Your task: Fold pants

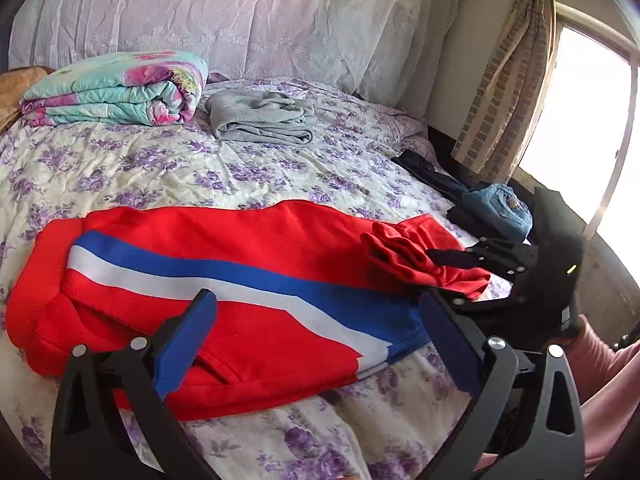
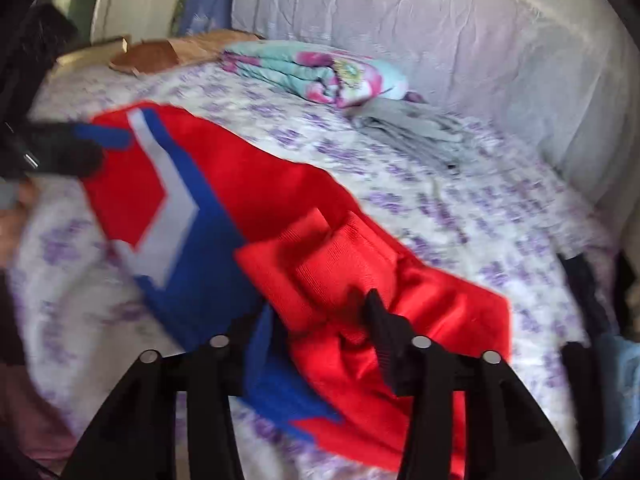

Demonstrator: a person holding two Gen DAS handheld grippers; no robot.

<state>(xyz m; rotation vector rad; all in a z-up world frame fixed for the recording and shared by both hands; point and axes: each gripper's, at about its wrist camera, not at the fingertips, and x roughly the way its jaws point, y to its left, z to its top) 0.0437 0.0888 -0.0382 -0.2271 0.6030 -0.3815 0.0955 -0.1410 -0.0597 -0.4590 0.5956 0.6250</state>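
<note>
Your red pants [image 1: 248, 264], with their blue and white stripe, lie folded across the flowered bedspread [image 1: 160, 168], stretched left to right in the left wrist view. The ribbed waistband sits at the left end there, and the cuffs are bunched up at the right end.

Your left tool [image 1: 320, 320] hangs just above the near edge of the pants with its two blue pads wide apart and nothing between them; it is open and holds nothing. In the right wrist view it shows at the far left [image 2: 80, 148], close to the striped end of the pants.

Your right tool [image 2: 316, 336] is at the bunched cuff end. Its fingers stand partly apart with red cloth lying between them, but that view is blurred and the left wrist view [image 1: 444, 258] shows only one dark finger against the cuffs, so you cannot tell whether the pads press on the cloth or have let it go.

Farther up the bed, a folded flowered quilt [image 1: 120, 88] sits by the headboard cover, with a folded grey garment [image 1: 260, 118] just beside it. Dark clothes and a piece of blue denim [image 1: 496, 208] lie near the bed's right edge, under the curtain [image 1: 512, 72] and window. A pink sleeve [image 1: 600, 364] shows at the lower right.
</note>
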